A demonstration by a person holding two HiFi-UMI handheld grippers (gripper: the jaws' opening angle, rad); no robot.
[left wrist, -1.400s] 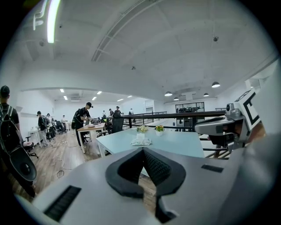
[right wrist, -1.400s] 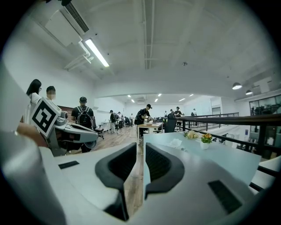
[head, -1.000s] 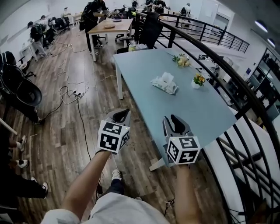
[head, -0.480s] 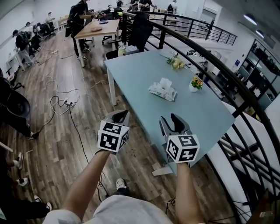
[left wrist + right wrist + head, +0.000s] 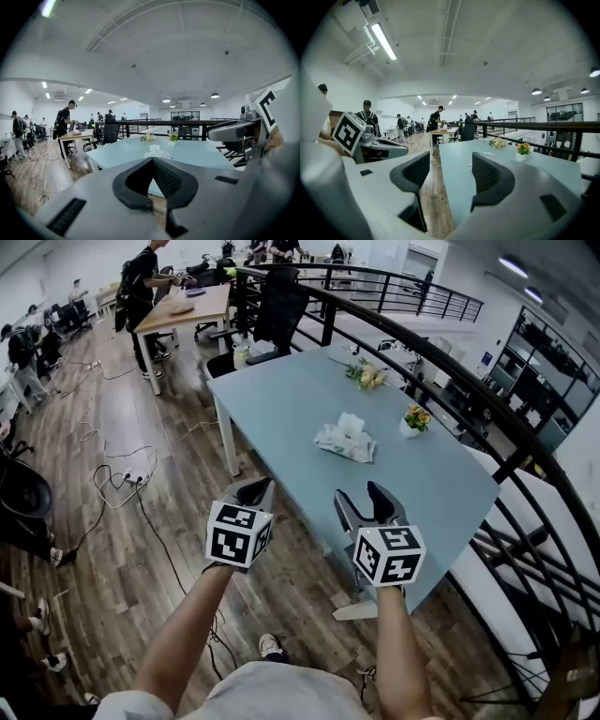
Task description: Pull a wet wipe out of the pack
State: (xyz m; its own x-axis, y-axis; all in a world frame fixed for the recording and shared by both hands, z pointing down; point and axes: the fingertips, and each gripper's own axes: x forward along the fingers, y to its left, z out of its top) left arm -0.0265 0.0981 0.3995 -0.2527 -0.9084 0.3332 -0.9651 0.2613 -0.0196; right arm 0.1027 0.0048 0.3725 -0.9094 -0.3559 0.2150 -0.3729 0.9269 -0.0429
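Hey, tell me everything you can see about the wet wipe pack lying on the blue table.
The wet wipe pack is a soft, pale, crinkled pouch, plastic by its look, lying flat near the middle of the light blue table. A white wipe stands up out of its top opening. Its print is too small to read. Nothing but the table touches it.

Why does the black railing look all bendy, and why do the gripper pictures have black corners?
Head view: the wide lens curves the railing and the table edges, though things stay fairly sharp. Left gripper view: a round fisheye picture leaves black corners, and the wet wipe pack looks tiny and soft. Right gripper view: same black corners, and the ceiling light glares white.
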